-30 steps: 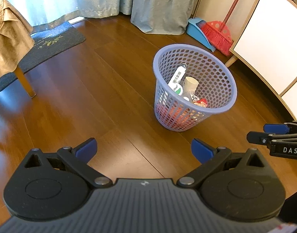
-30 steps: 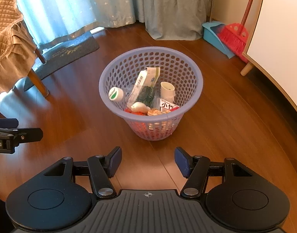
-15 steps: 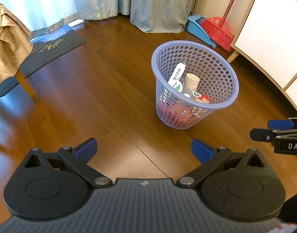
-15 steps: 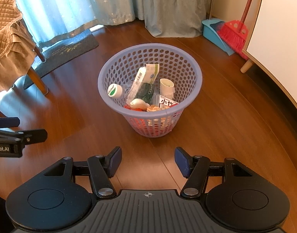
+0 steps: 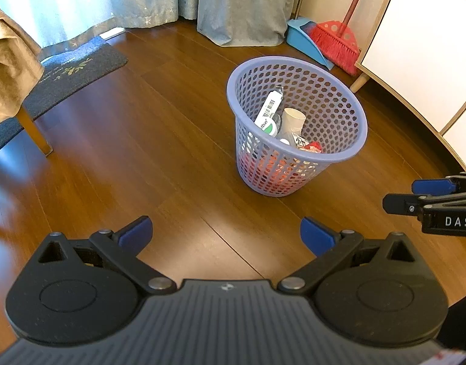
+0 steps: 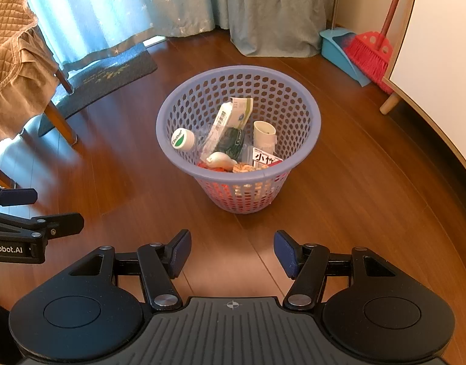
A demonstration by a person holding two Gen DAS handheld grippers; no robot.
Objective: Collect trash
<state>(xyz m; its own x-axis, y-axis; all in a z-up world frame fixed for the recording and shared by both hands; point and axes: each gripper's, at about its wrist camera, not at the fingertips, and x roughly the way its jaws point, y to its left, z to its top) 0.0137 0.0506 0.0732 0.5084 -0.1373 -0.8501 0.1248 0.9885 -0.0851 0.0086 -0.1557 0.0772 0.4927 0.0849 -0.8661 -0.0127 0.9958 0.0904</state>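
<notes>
A lilac perforated waste basket [image 5: 351, 112] [image 6: 303, 115] stands upright on the wooden floor. Inside it lie a white paper cup [image 6: 264, 133], a white wrapper with a barcode [image 6: 224, 121], a small white bottle with a green label [image 6: 182, 140] and other scraps. My left gripper [image 5: 225, 234] is open and holds nothing, on the near side of the basket and to its left. My right gripper [image 6: 232, 251] is open too, with nothing between its fingers, straight in front of the basket. Each gripper shows at the edge of the other's view.
A red broom [image 5: 336, 39] and a blue dustpan [image 5: 303, 39] lean by a white cabinet [image 5: 421, 54] at the right. Blue-grey curtains [image 6: 263, 9] hang at the back. A dark mat [image 5: 65, 73] and a cloth-covered chair with a wooden leg [image 5: 35, 130] are at the left.
Both grippers have drawn back and up from the basket, which now looks smaller and farther off. Both stayed open and nothing in the basket moved.
</notes>
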